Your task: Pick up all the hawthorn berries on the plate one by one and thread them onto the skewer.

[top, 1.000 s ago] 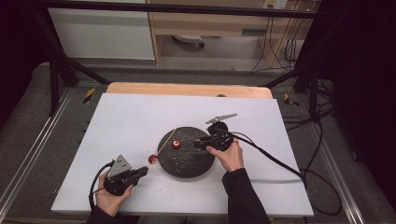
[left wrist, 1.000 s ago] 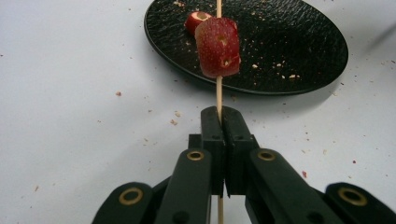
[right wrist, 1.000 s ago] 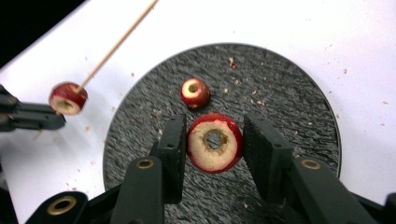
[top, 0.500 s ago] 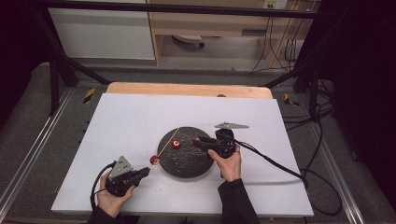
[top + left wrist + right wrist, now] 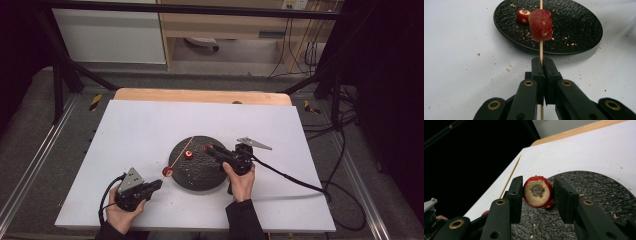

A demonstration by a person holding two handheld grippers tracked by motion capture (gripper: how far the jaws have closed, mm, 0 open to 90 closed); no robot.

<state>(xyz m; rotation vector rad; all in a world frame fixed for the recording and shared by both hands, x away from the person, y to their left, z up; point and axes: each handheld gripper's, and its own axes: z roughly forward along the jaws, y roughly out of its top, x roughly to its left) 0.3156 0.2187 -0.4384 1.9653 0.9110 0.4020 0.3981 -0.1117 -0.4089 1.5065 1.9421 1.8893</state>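
The left gripper point(image 5: 541, 65) pinches a thin wooden skewer point(image 5: 541, 47) carrying one soft red fruit piece point(image 5: 540, 25). Over the black plate point(image 5: 200, 175), the right gripper point(image 5: 537, 195) squeezes a cored fruit slice point(image 5: 538, 191) by its rind, which likely bruises easily

White board point(image 5: 150, 125) lies bare left of the black plate point(image 5: 200, 175); skewer point(image 5: 181, 152) crosses the plate's left rim.

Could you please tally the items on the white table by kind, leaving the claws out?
Red fruit pieces: 2, one on the skewer, one on the plate
Skewer: 1
Black plate: 1
Total: 4
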